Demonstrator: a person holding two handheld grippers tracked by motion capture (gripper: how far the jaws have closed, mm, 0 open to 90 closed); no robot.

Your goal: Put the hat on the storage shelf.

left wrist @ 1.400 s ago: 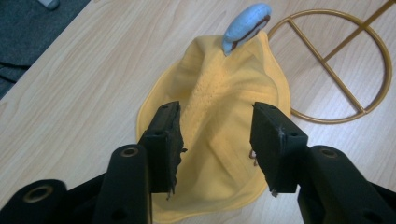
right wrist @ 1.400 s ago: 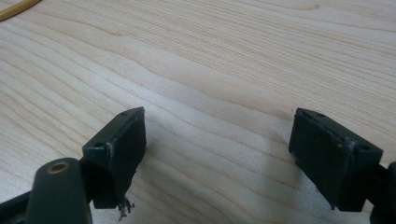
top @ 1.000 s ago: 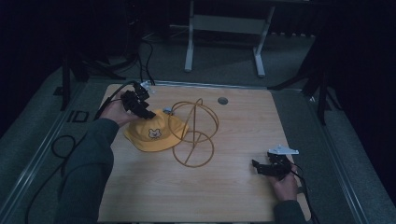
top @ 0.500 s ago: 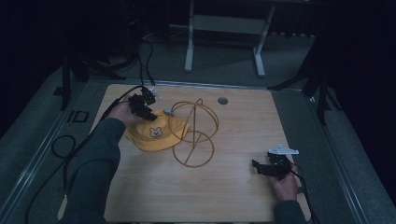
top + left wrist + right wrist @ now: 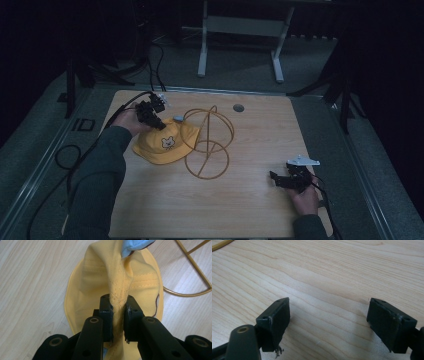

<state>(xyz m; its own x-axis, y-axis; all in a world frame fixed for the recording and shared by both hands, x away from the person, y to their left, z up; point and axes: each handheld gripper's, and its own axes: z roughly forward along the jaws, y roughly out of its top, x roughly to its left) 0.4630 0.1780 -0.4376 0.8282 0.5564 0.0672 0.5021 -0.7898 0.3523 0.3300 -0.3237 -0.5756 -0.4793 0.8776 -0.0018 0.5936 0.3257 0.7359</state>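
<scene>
Left gripper (image 5: 118,315): jaws have just closed, pinching a raised fold of the yellow cap (image 5: 167,145).
Cap: on the table (image 5: 250,200), left of centre, touching the gold wire stand (image 5: 210,140).
Cap front: small bear-face patch, no readable writing.
Right gripper (image 5: 328,322): jaws spread wide, nothing between them, resting near right.

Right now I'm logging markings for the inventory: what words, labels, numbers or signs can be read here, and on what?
"ID": on the grey floor strip left of the table.
Yellow hat: a cartoon bear face, no lettering readable.
Blue tag on the hat: nothing legible.
</scene>
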